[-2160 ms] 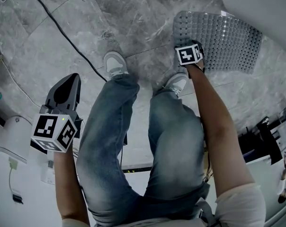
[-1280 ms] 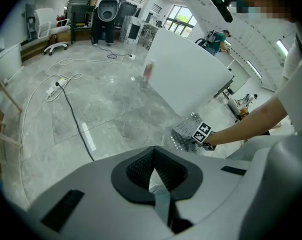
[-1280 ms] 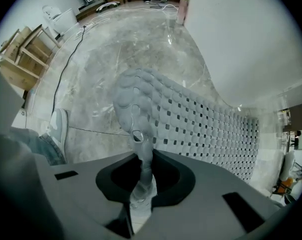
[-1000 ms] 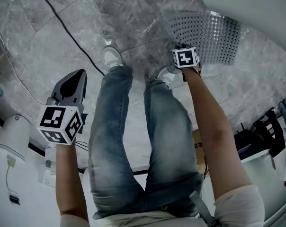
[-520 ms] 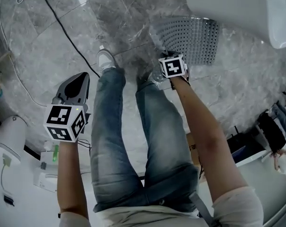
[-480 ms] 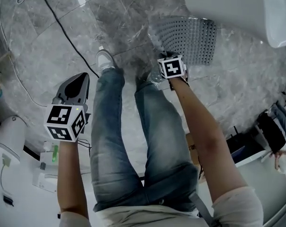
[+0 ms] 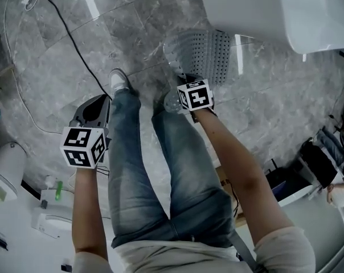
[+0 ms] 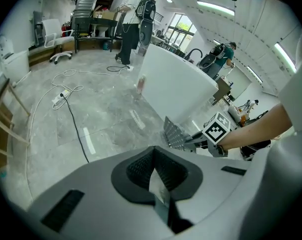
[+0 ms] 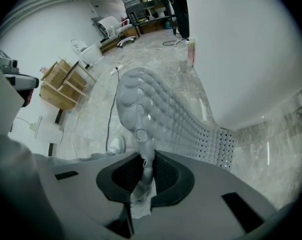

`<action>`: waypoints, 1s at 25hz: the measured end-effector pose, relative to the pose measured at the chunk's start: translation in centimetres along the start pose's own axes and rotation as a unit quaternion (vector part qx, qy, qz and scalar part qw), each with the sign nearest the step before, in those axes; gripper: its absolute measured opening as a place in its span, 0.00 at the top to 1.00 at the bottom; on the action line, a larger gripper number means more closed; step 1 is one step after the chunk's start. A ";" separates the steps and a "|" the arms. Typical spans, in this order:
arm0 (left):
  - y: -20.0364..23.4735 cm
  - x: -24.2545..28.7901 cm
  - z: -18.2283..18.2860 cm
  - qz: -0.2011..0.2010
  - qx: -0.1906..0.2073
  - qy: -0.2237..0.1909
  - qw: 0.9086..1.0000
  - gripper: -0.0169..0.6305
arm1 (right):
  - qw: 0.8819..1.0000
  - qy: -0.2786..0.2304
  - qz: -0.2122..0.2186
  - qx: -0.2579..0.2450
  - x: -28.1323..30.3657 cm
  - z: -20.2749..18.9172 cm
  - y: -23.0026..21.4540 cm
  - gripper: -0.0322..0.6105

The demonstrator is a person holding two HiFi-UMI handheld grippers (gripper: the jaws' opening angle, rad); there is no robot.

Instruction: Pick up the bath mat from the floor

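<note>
The bath mat [image 7: 203, 47] is grey, with rows of holes and suction bumps. It hangs curled above the marble floor beside the white tub. My right gripper [image 7: 182, 83] is shut on the mat's near edge. In the right gripper view that edge is pinched between the jaws [image 9: 142, 176], and the rest of the bath mat [image 9: 161, 109] bends away toward the floor. My left gripper [image 7: 89, 118] hovers off to the left by the person's leg. Its jaws are shut with nothing between them [image 8: 158, 184]. From there the mat [image 8: 174, 133] shows to the right.
A white bathtub [image 7: 246, 4] stands right behind the mat. A black cable [image 7: 75, 44] runs across the floor at the left. The person's jeans and shoe [image 7: 119, 79] are between the grippers. A wooden rack [image 9: 61, 86] and people [image 8: 136, 19] stand farther off.
The right gripper has risen with the mat's edge. The mat, flat on the floor earlier, now curls up off it. The left gripper has kept its place beside the leg.
</note>
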State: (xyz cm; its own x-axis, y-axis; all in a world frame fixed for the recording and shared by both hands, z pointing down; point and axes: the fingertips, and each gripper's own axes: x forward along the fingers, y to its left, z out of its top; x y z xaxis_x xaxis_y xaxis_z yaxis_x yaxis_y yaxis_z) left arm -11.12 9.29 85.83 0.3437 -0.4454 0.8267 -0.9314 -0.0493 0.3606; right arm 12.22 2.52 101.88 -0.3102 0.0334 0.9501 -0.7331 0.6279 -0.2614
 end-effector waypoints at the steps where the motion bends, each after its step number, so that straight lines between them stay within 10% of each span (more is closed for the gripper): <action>1: -0.2 -0.3 0.1 0.000 0.000 -0.001 1.000 0.95 | 1.000 -0.004 0.005 0.002 -0.7 0.4 0.5 0.85; 25: -7.0 -10.4 7.3 0.005 -0.024 -0.061 0.998 0.95 | 0.989 -0.121 0.080 0.014 -21.5 10.4 10.2 0.85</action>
State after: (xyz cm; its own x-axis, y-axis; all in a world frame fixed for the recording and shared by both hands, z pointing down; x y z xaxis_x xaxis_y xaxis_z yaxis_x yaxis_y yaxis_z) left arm -9.07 7.72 71.57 0.3139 -0.5516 0.7728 -0.9272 -0.0028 0.3746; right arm 5.09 0.12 77.04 -0.5565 -0.0594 0.8287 -0.6789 0.6075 -0.4124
